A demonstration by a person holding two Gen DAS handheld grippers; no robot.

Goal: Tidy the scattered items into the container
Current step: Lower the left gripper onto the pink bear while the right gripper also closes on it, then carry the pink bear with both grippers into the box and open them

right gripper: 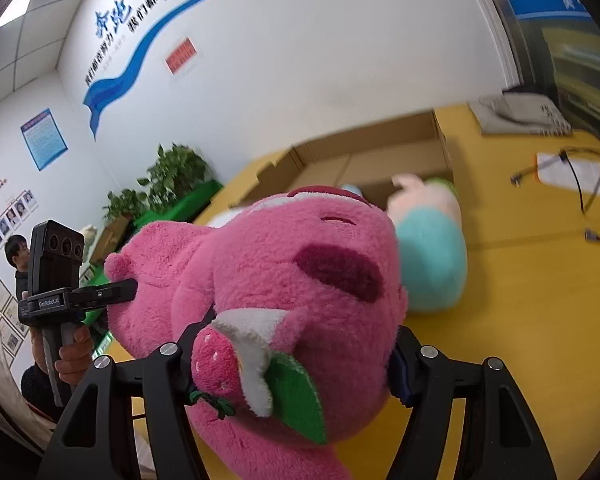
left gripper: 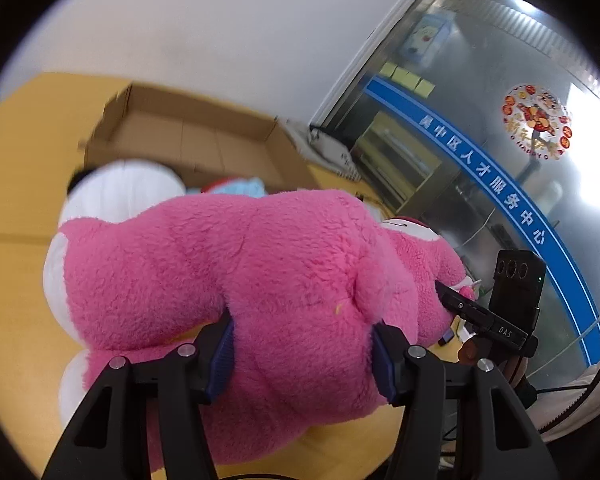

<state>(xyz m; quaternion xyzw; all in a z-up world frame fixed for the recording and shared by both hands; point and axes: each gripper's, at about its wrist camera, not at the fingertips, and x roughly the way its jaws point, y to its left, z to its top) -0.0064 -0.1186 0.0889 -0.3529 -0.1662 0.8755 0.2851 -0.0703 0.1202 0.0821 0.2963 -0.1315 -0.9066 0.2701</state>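
Observation:
A big pink plush bear [left gripper: 260, 280] is held between both grippers above the yellow table. My left gripper [left gripper: 304, 352] is shut on its body. My right gripper [right gripper: 296, 352] is shut on its head [right gripper: 300, 264], beside the plush strawberry [right gripper: 216, 364] on its ear. The right gripper also shows in the left wrist view [left gripper: 440, 288], and the left gripper shows in the right wrist view [right gripper: 130, 286], pressed into the bear. An open cardboard box [left gripper: 188, 136] stands behind the bear; it also shows in the right wrist view [right gripper: 372, 152].
A white plush [left gripper: 120, 188] and a light blue plush [left gripper: 240, 188] lie by the box. A teal and cream plush [right gripper: 432, 248] lies on the table [right gripper: 540, 300]. Cables [right gripper: 580, 176] and a white paper lie at the right. A glass partition [left gripper: 500, 140] stands nearby.

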